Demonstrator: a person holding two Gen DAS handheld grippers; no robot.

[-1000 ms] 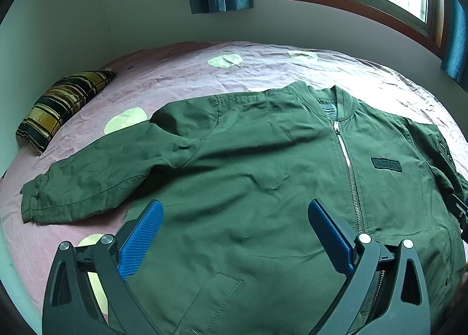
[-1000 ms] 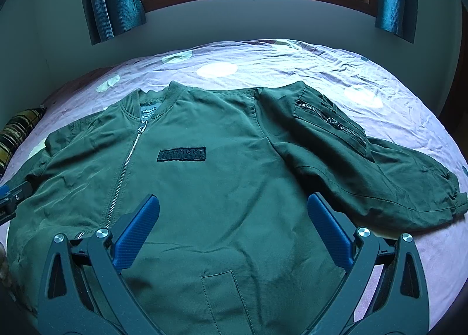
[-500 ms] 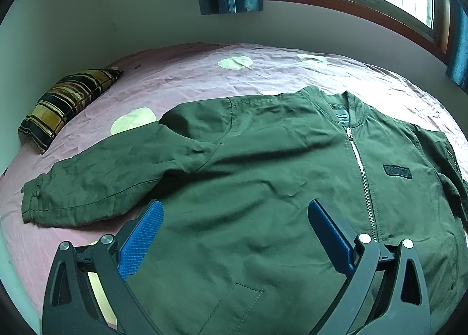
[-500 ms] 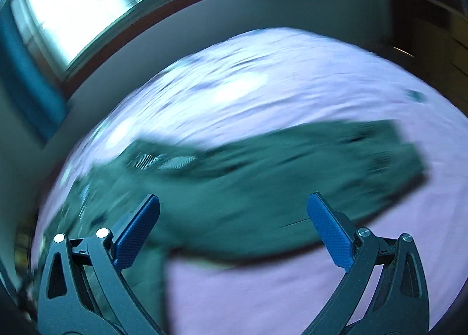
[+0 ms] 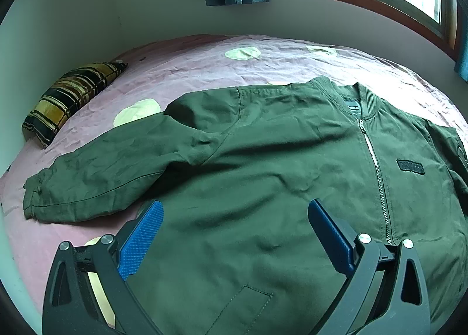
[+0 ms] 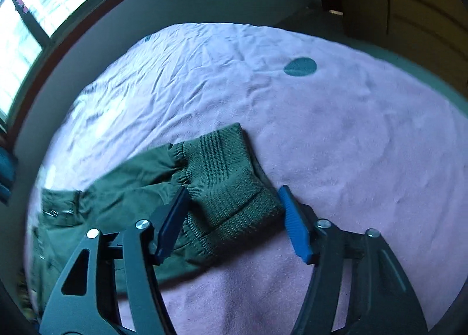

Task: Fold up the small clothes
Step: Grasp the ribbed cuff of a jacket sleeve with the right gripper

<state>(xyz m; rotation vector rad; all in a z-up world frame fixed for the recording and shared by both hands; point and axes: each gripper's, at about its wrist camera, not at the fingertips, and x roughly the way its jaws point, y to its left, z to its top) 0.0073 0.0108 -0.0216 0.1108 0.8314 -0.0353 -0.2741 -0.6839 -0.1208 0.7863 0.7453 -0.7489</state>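
Pink bedding (image 5: 204,72) carries a green jacket (image 5: 263,188) spread flat, zipped front up. Left gripper (image 5: 234,235) hovers above its hem, fingers spread. Right gripper (image 6: 234,218) is closing around the ribbed sleeve cuff (image 6: 231,177); next, I'd guess, a firm pinch, then folding that sleeve across the chest.

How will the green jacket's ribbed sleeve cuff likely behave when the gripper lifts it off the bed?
The ribbed cuff looks thick and knitted, so the closing right gripper around it should hold without slipping. The sleeve behind it lies creased and limp, so it will probably droop and trail. It seems light, though the jacket may drag.
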